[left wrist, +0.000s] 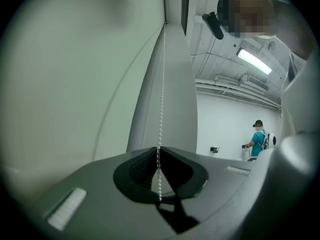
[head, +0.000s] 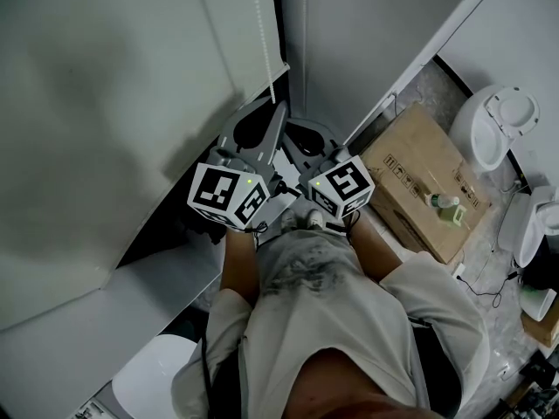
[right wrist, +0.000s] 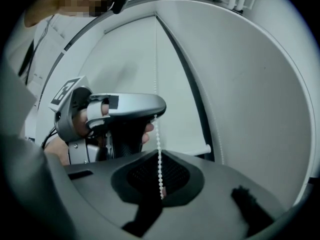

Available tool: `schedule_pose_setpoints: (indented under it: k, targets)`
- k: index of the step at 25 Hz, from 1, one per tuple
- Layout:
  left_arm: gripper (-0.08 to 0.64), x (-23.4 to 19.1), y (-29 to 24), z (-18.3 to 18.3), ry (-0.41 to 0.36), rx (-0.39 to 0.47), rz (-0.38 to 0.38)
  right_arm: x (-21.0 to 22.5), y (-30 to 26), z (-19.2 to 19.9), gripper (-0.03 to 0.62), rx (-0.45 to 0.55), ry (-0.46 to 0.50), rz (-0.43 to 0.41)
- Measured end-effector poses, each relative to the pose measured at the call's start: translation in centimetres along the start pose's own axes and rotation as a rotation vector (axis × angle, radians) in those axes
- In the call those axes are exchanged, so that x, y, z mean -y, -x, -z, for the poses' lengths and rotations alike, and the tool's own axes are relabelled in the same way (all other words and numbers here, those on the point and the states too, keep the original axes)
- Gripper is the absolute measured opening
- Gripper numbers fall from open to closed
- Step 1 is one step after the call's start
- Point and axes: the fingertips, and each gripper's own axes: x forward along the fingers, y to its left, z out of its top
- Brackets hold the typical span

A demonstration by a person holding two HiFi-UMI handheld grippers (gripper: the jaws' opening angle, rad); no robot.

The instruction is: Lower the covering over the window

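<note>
the pale fabric roller blind point(head: 113, 103) fills the upper left of the head view. its bottom rail point(right wrist: 201, 149) hangs about level with the tools, so the window looks only partly covered. the white beaded chain point(left wrist: 161, 104) drops down the blind's right edge, and both tools sit on it. the left hand-held gripper point(left wrist: 159, 150) has its tips drawn together with the beads pinched between them. the right hand-held gripper point(right wrist: 159, 153) is clenched on the same strand just beneath it. holding one strand at two stacked points probably lets the person pull hand over hand without the chain slipping back. both tools point level at the blind, which keeps the chain running straight through the jaws.

below the blind, a white window sill point(head: 131, 295) runs across the lower left of the head view. to the right, a brown cardboard box point(head: 419, 168) lies on the speckled grey floor point(head: 434, 84) with a small clear bottle point(head: 445, 203) on top. far off, in the right of the left gripper view, a person in a teal top point(left wrist: 258, 140) stands by a white wall under a long ceiling strip light point(left wrist: 254, 61).
</note>
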Motion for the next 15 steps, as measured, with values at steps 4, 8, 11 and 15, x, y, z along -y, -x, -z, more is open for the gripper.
schedule_pose_setpoints:
  k: [4, 8, 11, 15]
  targets:
    - [0.035, -0.2, 0.1, 0.5, -0.003, -0.013, -0.003, 0.2, 0.0, 0.1, 0.023, 0.01, 0.02, 0.016]
    - [0.067, -0.1, 0.2, 0.6, -0.003, -0.016, 0.004, 0.5, 0.2, 0.0, 0.023, 0.007, 0.032, 0.031]
    - [0.091, -0.2, 0.3, 0.8, 0.001, -0.019, 0.004, 0.9, 0.3, 0.2, 0.069, -0.005, 0.041, 0.038]
    - [0.097, -0.4, 0.9, 1.0, 0.016, -0.018, -0.003, 1.4, 0.7, 0.7, 0.098, -0.028, 0.05, 0.056]
